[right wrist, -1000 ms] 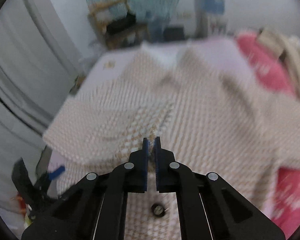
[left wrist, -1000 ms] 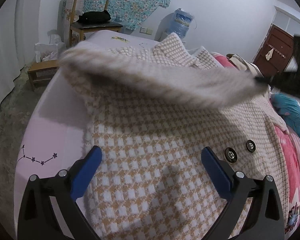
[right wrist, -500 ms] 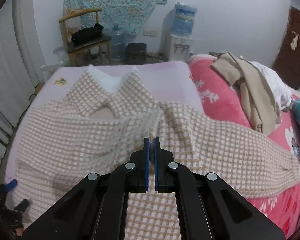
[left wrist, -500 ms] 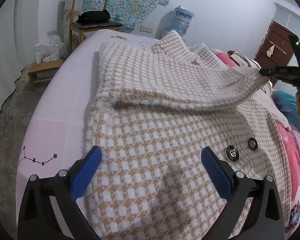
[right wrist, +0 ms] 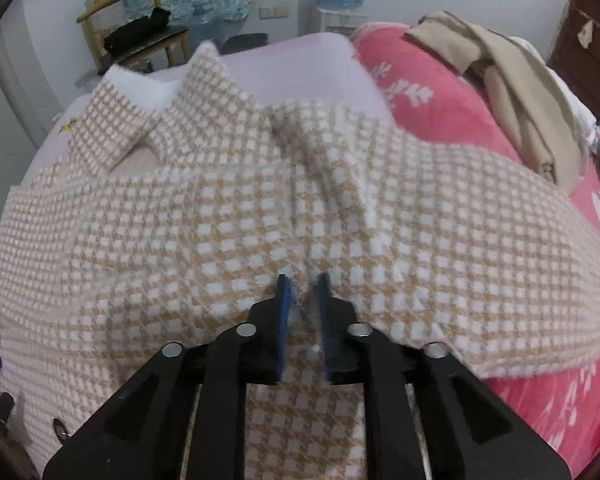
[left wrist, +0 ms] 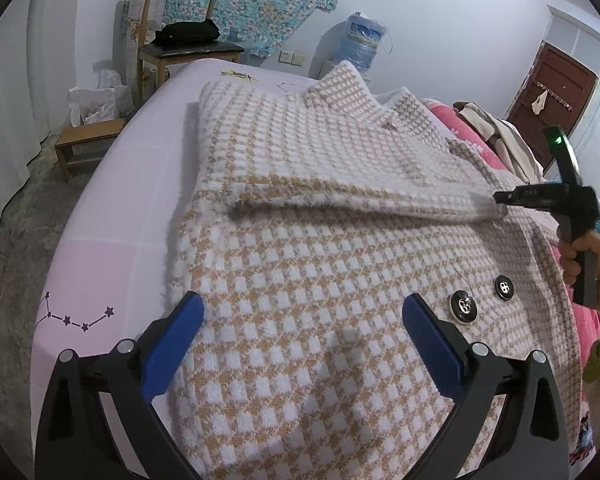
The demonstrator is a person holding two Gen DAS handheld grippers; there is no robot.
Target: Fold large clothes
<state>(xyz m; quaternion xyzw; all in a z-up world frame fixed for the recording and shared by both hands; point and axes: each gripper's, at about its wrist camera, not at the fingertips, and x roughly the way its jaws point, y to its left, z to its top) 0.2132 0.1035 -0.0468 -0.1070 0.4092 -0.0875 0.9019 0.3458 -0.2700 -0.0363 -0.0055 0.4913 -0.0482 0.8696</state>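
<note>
Sleeve [left wrist: 360, 196] of the checked coat [left wrist: 300, 300] lies crosswise over its body on the bed [left wrist: 112, 216], cuff pinched in my right gripper [right wrist: 302, 292], whose jaws look barely parted. My left gripper [left wrist: 300, 328] hovers jaws wide apart above the hem, nearer for folding lengthwise.

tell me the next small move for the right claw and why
Probably lower the sleeve onto the coat body and let go. The right claw holds its cuff, already carried across the chest but lifted off it; the left claw hangs open, holding nothing.
</note>
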